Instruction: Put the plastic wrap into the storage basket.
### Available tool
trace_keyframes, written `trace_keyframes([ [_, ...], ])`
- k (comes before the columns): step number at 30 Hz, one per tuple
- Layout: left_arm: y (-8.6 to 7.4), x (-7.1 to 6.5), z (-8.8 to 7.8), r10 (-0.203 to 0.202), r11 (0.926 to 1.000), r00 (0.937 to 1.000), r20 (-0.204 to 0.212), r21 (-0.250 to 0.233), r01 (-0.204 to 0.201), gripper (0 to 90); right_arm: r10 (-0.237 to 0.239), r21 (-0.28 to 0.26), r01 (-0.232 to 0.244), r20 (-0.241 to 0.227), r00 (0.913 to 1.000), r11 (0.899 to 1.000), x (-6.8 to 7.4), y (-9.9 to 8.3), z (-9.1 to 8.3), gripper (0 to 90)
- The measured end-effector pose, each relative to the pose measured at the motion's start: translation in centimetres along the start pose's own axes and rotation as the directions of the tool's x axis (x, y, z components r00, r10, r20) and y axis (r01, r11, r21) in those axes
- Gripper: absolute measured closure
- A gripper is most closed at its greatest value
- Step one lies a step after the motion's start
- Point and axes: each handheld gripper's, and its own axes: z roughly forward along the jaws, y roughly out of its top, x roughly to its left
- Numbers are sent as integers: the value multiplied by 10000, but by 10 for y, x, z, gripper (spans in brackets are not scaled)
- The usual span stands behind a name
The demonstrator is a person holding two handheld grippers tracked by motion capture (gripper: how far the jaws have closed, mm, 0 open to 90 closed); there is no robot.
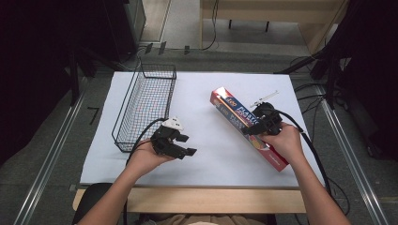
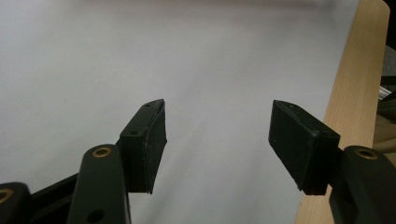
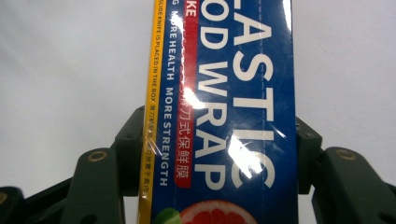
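Note:
A long red and blue box of plastic food wrap [image 1: 232, 114] lies slantwise on the white table sheet [image 1: 206, 93], right of centre. My right gripper [image 1: 256, 129] is shut on its middle; in the right gripper view both jaws press the box [image 3: 224, 93] from either side. My left gripper [image 1: 187, 145] hovers over the sheet near the front, left of centre, pointing right. Its jaws stand apart with nothing between them, and the left gripper view looks past them [image 2: 217, 144] at bare sheet.
A black wire basket [image 1: 145, 103] stands at the left of the sheet, just beyond my left hand. A small white utensil [image 1: 264, 98] lies behind the box. The wooden table edge [image 1: 211, 199] runs along the front.

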Motion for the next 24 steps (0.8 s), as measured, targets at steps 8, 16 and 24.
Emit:
trace_keyframes([
  [8,-3,-1,-9,-46,10000,9999,-129,63,47,380,-587,97,595,-690,9959,9982,3,-11,-5,412],
  [16,-8,-1,-19,-12,10000,9999,-159,89,13,374,-1654,46,1666,-977,9814,9860,11,-19,-5,411],
  [24,-12,-3,-27,137,9999,9995,-276,-50,-138,362,-2512,231,2571,-1449,9570,9661,21,-24,-4,411],
])
